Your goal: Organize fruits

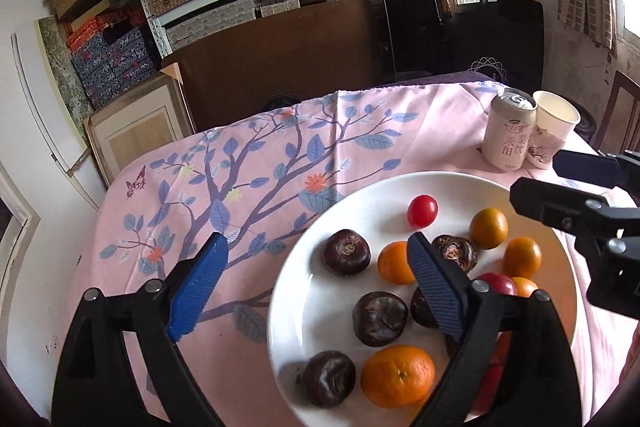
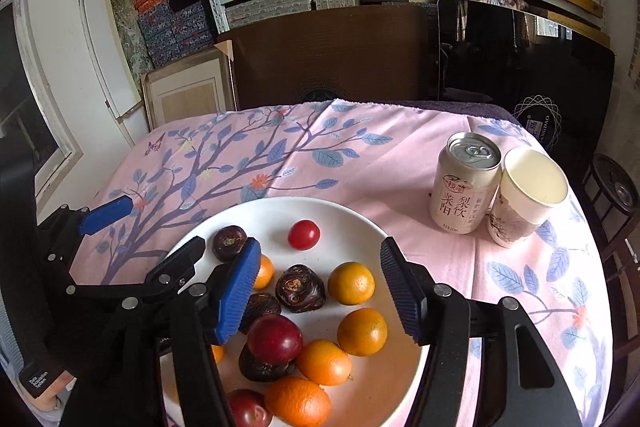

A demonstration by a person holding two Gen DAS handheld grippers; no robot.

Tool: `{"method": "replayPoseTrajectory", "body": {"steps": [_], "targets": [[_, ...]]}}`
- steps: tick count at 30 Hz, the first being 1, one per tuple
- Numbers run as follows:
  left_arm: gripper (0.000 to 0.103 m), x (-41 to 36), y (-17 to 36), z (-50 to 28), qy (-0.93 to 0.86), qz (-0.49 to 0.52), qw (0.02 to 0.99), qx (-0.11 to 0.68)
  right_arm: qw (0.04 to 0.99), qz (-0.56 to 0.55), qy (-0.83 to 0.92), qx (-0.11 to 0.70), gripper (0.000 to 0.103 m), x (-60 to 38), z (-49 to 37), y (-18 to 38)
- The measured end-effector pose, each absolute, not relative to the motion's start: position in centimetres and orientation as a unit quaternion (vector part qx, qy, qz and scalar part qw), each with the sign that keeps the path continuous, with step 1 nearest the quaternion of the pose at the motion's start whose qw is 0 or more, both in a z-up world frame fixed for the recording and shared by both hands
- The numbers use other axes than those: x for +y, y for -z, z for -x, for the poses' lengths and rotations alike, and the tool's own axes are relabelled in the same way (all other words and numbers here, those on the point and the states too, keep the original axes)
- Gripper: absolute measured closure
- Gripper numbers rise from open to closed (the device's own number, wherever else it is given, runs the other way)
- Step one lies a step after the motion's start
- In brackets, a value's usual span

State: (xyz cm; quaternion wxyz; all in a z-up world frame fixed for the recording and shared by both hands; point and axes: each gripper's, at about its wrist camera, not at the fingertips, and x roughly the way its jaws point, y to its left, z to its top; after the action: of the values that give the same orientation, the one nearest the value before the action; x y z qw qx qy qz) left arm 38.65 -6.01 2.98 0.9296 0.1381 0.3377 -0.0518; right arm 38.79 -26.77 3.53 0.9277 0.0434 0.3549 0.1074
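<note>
A white plate (image 1: 400, 187) (image 2: 360, 223) on the pink cloth holds several oranges (image 1: 398, 375) (image 2: 362, 331), several dark water chestnuts (image 1: 346, 251) (image 2: 300, 287), a cherry tomato (image 1: 422, 211) (image 2: 304, 235) and dark red plums (image 2: 275, 339). My left gripper (image 1: 316, 267) is open and empty, above the plate's left edge; its right finger is over the fruit. My right gripper (image 2: 320, 287) is open and empty above the fruit; it also shows in the left wrist view (image 1: 560, 187) at the plate's right.
A drink can (image 2: 464, 183) (image 1: 506, 131) and a paper cup (image 2: 524, 199) (image 1: 554, 127) stand at the table's far right. The pink leaf-print cloth (image 1: 240, 187) covers the table. Dark boards and shelves of boxes stand behind the table.
</note>
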Motion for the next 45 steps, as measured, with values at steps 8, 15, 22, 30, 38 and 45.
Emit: {"method": "replayPoseTrajectory", "body": {"steps": [8, 15, 22, 30, 38, 45], "targets": [[0.009, -5.7, -4.2, -32.1, 0.060, -0.144, 0.936, 0.315, 0.939, -0.051, -0.128, 0.315, 0.030, -27.2, -31.7, -5.8], [0.008, -4.5, -3.6, -26.5, 0.060, -0.124, 0.943, 0.303, 0.940, -0.086, -0.138, 0.298, 0.027, -28.3, -25.9, -4.8], [0.005, -3.1, -1.5, -21.7, 0.048, -0.102, 0.949, 0.295, 0.944, -0.089, -0.129, 0.291, 0.020, -28.5, -21.5, -1.8], [0.005, -1.9, 2.0, -18.6, 0.032, -0.084, 0.948, 0.306, 0.955, -0.044, -0.101, 0.277, 0.004, -27.1, -17.5, 2.2], [0.005, -0.9, 1.5, -17.7, 0.027, -0.073, 0.954, 0.290, 0.950, -0.045, -0.059, 0.302, 0.004, -27.7, -18.0, 2.7], [0.005, -1.9, 1.5, -17.5, 0.034, -0.073, 0.948, 0.308, 0.937, -0.042, -0.052, 0.341, 0.004, -27.0, -18.7, 3.8]]}}
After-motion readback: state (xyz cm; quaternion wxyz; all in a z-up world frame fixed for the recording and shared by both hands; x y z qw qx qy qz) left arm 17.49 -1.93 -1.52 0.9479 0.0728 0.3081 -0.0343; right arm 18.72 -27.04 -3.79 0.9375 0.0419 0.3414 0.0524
